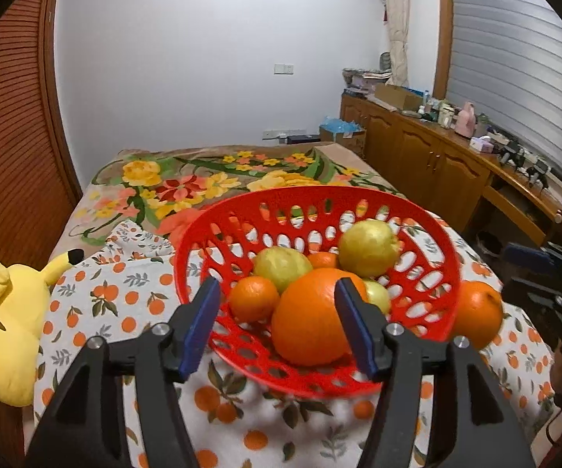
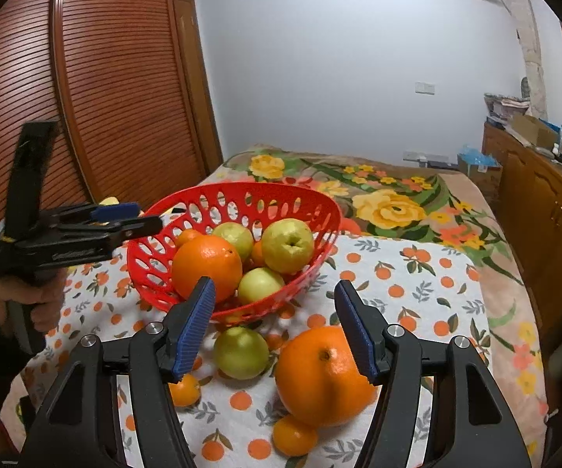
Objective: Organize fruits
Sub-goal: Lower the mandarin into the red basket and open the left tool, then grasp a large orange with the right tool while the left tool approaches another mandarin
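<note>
A red slotted basket (image 1: 429, 273) (image 2: 152, 257) stands on the orange-print cloth. It holds a big orange (image 1: 308, 319) (image 2: 207, 265), several yellow-green fruits (image 1: 367, 247) (image 2: 287, 243) and small mandarins (image 1: 253, 298). My left gripper (image 1: 277, 323) (image 2: 144, 214) hovers open at the basket's near rim, with nothing between its pads. On the cloth outside the basket lie another big orange (image 2: 320, 378) (image 1: 476, 312), a green fruit (image 2: 242, 353) and two mandarins (image 2: 294, 435). My right gripper (image 2: 277, 319) (image 1: 515, 273) is open just above that orange, not pressing it.
A yellow plush toy (image 1: 4, 323) lies at the cloth's left edge. A floral blanket (image 1: 203, 179) covers the bed beyond the basket. Wooden cabinets (image 1: 437, 156) with clutter line the right side; slatted wardrobe doors (image 2: 125, 97) stand on the left. A hand (image 2: 27, 300) holds the left gripper.
</note>
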The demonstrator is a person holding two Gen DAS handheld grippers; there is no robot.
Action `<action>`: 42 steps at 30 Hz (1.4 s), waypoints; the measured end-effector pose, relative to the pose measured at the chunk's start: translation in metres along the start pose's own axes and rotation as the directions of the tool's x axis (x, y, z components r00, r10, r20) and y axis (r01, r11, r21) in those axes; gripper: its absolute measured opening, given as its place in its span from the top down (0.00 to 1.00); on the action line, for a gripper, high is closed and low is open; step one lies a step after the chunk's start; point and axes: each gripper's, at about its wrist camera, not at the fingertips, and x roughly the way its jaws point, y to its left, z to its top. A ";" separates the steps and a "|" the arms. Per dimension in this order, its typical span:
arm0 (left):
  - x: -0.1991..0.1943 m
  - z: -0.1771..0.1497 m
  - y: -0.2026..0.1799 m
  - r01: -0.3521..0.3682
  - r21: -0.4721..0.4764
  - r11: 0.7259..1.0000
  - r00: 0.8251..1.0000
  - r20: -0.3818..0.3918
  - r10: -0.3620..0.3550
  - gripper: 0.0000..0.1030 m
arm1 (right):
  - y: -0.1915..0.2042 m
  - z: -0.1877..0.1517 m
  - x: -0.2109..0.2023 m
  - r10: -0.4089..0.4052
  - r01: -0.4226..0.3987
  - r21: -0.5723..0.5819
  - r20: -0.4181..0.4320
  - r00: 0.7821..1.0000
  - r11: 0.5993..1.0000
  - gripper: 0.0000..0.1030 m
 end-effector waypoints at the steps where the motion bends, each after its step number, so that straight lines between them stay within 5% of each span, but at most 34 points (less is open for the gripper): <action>1: -0.004 -0.003 -0.003 0.003 0.006 1.000 1.000 0.005 -0.003 0.40 | -0.001 -0.001 -0.001 -0.005 0.005 -0.001 0.002 1.000 1.000 0.34; 16: -0.036 -0.032 -0.031 0.078 0.021 0.997 0.994 0.069 -0.079 0.18 | -0.013 -0.019 0.000 -0.037 0.038 0.019 -0.027 0.999 0.999 0.25; 23: -0.040 -0.046 -0.039 0.098 0.028 0.995 0.994 0.054 -0.099 0.18 | -0.020 -0.026 0.003 -0.058 0.059 0.029 -0.036 0.998 0.998 0.15; 42: -0.019 -0.087 -0.059 0.118 0.020 0.993 0.992 -0.046 -0.117 0.18 | -0.031 -0.051 0.039 -0.069 0.074 0.030 -0.149 0.986 0.997 0.14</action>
